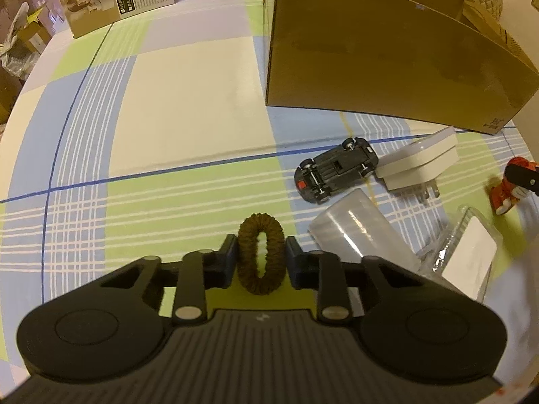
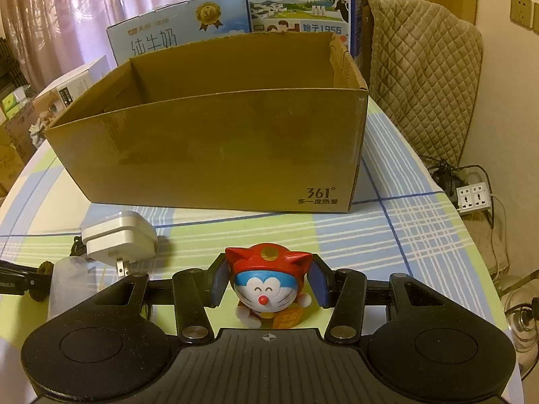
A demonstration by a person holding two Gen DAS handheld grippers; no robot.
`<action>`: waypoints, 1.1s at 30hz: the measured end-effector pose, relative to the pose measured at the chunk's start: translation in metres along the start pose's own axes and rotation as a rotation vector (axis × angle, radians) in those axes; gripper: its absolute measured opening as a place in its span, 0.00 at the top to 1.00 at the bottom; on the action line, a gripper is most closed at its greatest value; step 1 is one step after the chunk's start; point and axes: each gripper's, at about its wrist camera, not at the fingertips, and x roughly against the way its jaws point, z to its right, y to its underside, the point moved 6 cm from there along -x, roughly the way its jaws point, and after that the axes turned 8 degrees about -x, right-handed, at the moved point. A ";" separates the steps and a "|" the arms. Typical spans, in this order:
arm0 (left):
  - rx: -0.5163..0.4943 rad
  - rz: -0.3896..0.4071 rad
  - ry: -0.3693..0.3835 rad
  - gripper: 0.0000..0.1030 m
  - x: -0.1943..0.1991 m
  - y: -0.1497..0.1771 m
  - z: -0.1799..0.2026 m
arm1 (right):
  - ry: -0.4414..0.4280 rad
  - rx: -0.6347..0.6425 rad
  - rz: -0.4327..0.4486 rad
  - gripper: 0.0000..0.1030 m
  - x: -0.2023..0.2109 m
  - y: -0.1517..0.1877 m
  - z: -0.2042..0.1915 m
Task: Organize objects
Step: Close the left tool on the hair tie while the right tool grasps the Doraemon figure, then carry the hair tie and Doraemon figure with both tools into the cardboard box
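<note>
left wrist view: the left gripper (image 1: 260, 256) has its jaws pinched on a brown hair tie (image 1: 260, 252), squeezed into an upright oval over the checked tabletop (image 1: 175, 128). to its right lie a black toy car (image 1: 335, 169) on its roof with wheels up, a white plug adapter (image 1: 419, 163) just beside the car's nose, and a frosted plastic case (image 1: 362, 232) near both. a clear tray (image 1: 468, 256) lies at the right edge. the open cardboard box (image 1: 380, 57) stands beyond them.

right wrist view: the right gripper (image 2: 267, 284) has its jaws clamped on the red-hooded head of a blue cat figurine (image 2: 267, 284), which faces the camera. the cardboard box (image 2: 215, 155) stands ahead, open top visible; milk cartons (image 2: 296, 3) stand behind it. the plug adapter (image 2: 119, 237) lies to the left, prongs toward the camera.
</note>
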 end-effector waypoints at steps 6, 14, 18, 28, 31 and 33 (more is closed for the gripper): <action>0.012 -0.005 0.014 0.83 0.004 0.006 0.000 | -0.003 0.001 0.000 0.55 0.000 0.000 0.000; 0.029 0.015 0.018 0.83 0.014 0.005 -0.002 | -0.014 -0.001 -0.001 0.55 0.003 0.002 0.001; 0.030 0.032 0.020 0.83 0.021 0.002 -0.001 | -0.023 -0.001 0.002 0.55 0.006 0.002 0.000; 0.016 0.110 0.048 0.83 0.050 -0.018 0.010 | -0.073 0.008 0.034 0.55 0.024 -0.013 -0.010; 0.007 0.147 0.060 0.83 0.061 -0.029 0.015 | -0.100 0.022 0.060 0.55 0.034 -0.024 -0.017; -0.004 0.171 0.066 0.83 0.067 -0.037 0.019 | -0.117 0.031 0.080 0.55 0.042 -0.034 -0.022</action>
